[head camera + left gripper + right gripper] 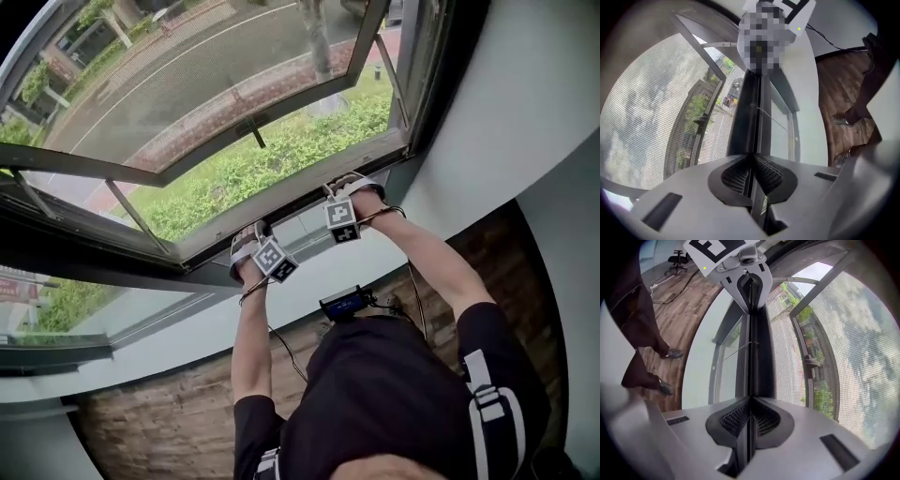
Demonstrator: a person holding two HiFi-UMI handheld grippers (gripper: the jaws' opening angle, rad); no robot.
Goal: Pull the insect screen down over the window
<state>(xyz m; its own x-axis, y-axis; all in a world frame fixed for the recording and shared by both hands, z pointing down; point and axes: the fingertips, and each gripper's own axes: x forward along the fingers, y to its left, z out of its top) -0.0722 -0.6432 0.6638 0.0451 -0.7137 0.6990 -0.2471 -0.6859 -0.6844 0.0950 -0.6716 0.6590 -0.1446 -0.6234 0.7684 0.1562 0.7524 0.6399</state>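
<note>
The insect screen's grey mesh (647,117) (853,343) covers the window opening. Its dark bottom bar (298,204) (747,112) (757,348) lies low along the window frame, close to the sill. My left gripper (251,234) (752,161) is shut on the bar's thin edge near its left part. Further right on the same bar, my right gripper (345,184) (750,401) is also shut on that edge. Each gripper view looks along the bar and shows the other gripper's marker cube at its far end.
Beyond the mesh the glass sash (216,84) is swung outward on metal stays (122,202), over bushes and a road. A white wall (525,122) curves under the window. Below are the wooden floor (159,422) and a small device with cables (342,303) at the person's waist.
</note>
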